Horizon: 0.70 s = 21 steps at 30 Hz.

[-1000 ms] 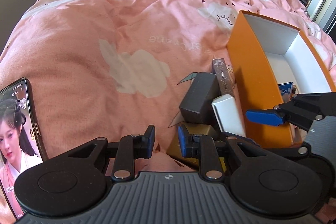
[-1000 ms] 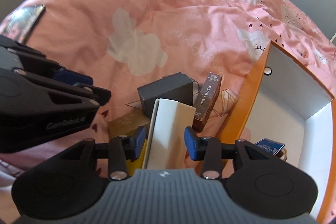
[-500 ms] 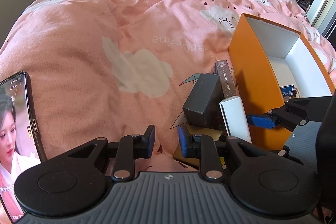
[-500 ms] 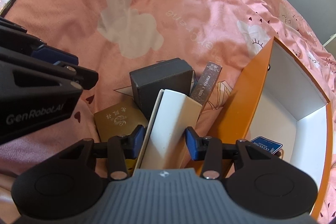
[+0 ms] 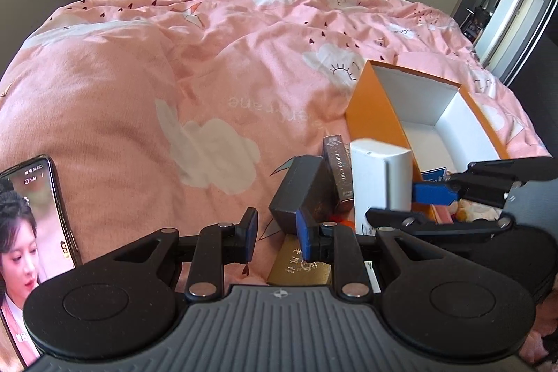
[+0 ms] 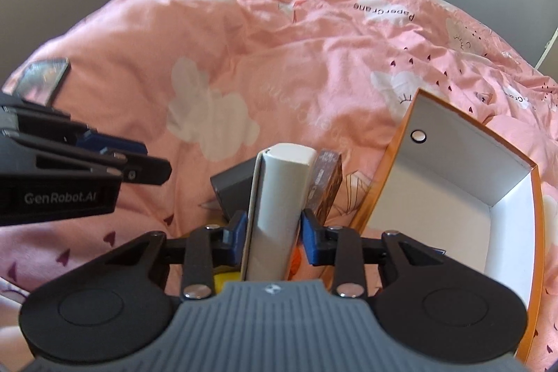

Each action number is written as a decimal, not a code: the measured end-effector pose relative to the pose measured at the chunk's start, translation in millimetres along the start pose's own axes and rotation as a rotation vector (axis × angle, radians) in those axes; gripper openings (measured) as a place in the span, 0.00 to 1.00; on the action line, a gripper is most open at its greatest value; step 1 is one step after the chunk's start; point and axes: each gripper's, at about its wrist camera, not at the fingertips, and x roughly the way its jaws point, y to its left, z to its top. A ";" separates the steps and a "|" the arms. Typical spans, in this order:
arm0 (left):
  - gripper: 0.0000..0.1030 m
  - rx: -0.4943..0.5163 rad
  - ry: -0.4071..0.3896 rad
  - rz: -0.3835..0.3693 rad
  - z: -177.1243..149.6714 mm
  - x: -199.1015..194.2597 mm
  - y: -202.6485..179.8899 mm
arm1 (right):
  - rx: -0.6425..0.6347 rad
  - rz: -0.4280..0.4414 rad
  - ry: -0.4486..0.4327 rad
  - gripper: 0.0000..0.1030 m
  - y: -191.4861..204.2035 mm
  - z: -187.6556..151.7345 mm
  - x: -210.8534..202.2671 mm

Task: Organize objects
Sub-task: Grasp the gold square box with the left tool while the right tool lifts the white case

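Right gripper (image 6: 272, 234) clamps white box (image 6: 279, 197) (upright).

Both wrist cams low, close, sharing orange box (image 5: 375, 117) (image 6: 383, 194).

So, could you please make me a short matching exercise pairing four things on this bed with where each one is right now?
Things:
1. tall white cardboard box
2. open orange storage box
3. black smartphone with lit screen
4. flat gold box

Places:
A. far left on the pink duvet
B. clamped in the right gripper
C. lying just ahead of the left gripper
D. at the right, white inside

Pairs: 1-B, 2-D, 3-A, 4-C
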 end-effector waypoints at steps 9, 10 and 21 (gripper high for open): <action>0.31 0.091 0.087 -0.003 -5.3 17.3 -13.8 | 0.112 0.067 -0.141 0.33 -31.5 13.3 -47.3; 0.34 0.108 0.102 -0.005 -7.1 21.4 -18.4 | 0.113 0.061 -0.161 0.33 -34.2 14.7 -53.0; 0.64 0.239 0.257 0.038 -23.0 70.9 -44.5 | 0.220 -0.009 -0.324 0.33 -98.9 19.3 -109.4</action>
